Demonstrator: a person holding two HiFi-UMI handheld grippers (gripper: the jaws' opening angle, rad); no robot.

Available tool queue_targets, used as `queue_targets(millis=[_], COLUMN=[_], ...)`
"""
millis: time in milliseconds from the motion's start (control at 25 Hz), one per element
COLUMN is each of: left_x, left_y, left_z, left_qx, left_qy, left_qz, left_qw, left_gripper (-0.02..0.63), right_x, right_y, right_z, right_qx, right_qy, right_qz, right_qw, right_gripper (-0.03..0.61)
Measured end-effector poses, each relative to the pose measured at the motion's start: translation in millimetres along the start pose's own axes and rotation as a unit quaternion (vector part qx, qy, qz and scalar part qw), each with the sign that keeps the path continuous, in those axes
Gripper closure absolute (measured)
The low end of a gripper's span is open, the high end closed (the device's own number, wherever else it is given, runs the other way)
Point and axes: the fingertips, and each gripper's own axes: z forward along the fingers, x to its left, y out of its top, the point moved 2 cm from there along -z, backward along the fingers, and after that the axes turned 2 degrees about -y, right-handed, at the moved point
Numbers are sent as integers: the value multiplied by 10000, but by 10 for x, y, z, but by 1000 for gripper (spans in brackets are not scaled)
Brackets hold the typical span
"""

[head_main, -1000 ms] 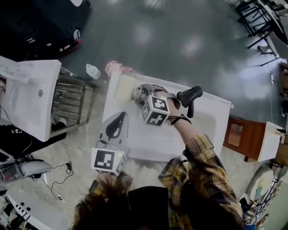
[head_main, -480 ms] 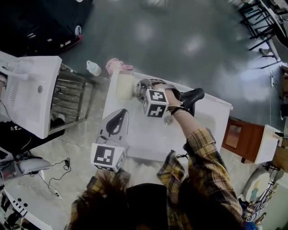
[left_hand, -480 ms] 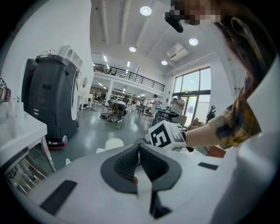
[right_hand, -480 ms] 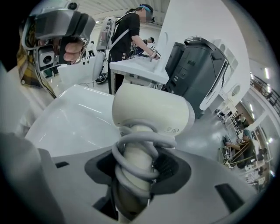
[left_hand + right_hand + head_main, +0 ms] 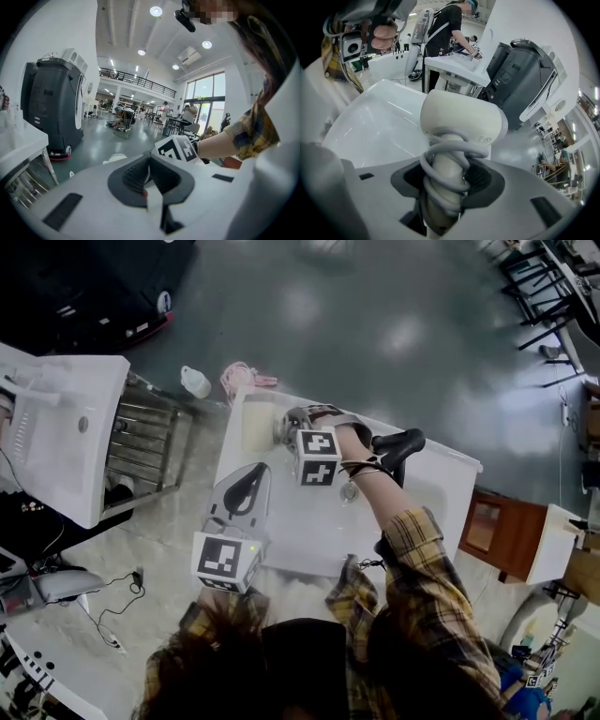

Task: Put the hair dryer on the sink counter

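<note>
At the head view's centre the right gripper (image 5: 292, 426) hides the handle of the hair dryer (image 5: 255, 425); the bottom edge crops the person (image 5: 412, 615).

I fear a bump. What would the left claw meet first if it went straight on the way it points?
Probably the right gripper, shut on the hair dryer just ahead over the sink counter; depth is unclear.
</note>
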Motion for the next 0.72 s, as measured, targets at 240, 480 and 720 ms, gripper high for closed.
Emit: queue_targets(millis=[240,480,720], left_x=[0,-37,-15], left_y=[36,64,66], left_z=[18,10,-18], left_qx=[-20,-29,-36], left_qy=[-1,-23,12], left_qz=[49,82,120], left_qw=[10000,10000,9999], left_gripper=[591,591,591], right_x=[-8,-25,-75], right_y=[-1,-21,-65], right_z=[26,46,49], right_qx=[105,192,245], right_qy=[266,459,337], right_qz=[2,403,806], right_qw=[9996,9979,9959], right_gripper=[359,359,327])
